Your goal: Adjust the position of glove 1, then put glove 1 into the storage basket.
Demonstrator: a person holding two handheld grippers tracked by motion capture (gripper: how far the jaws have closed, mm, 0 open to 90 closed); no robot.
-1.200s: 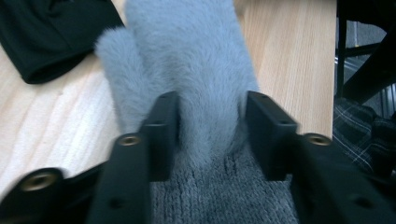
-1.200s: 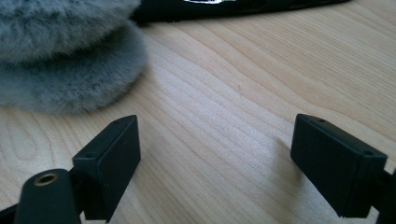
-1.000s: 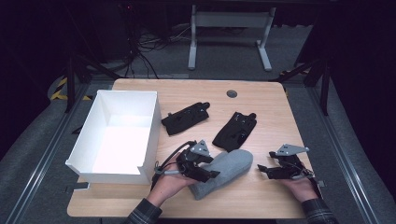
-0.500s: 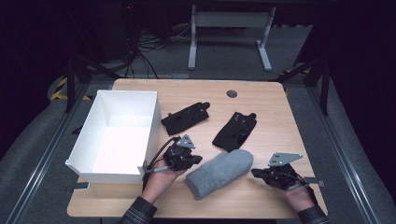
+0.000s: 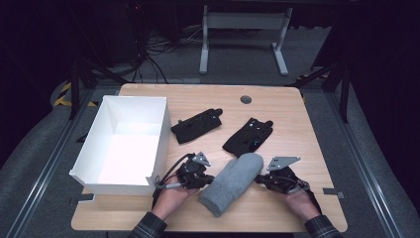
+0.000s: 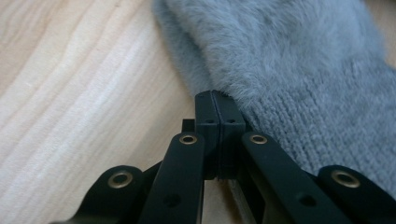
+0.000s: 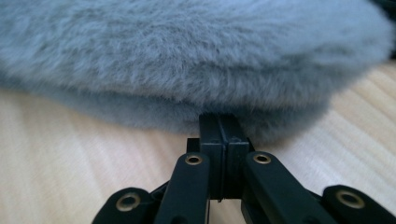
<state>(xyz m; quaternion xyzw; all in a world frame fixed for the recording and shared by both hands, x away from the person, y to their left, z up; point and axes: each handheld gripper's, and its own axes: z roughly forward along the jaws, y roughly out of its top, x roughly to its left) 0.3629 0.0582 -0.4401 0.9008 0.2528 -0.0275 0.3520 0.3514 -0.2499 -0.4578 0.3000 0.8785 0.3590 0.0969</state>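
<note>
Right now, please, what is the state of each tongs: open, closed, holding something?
Left tongs: closed, tips at the edge of the grey mitten; a hold on it cannot be told.
Right tongs: closed, tips against the mitten's edge; same doubt.

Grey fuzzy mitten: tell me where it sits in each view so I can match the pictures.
High view: the grey fuzzy mitten lies slantwise on the wooden table, bottom centre, between both claws.
Left gripper view: it covers the upper right, fluffy part above, knitted cuff lower right, at the shut jaw tips.
Right gripper view: it spans the upper half, just beyond the shut jaw tips.
Shared landmark: the pale wood grain beneath it.
</note>
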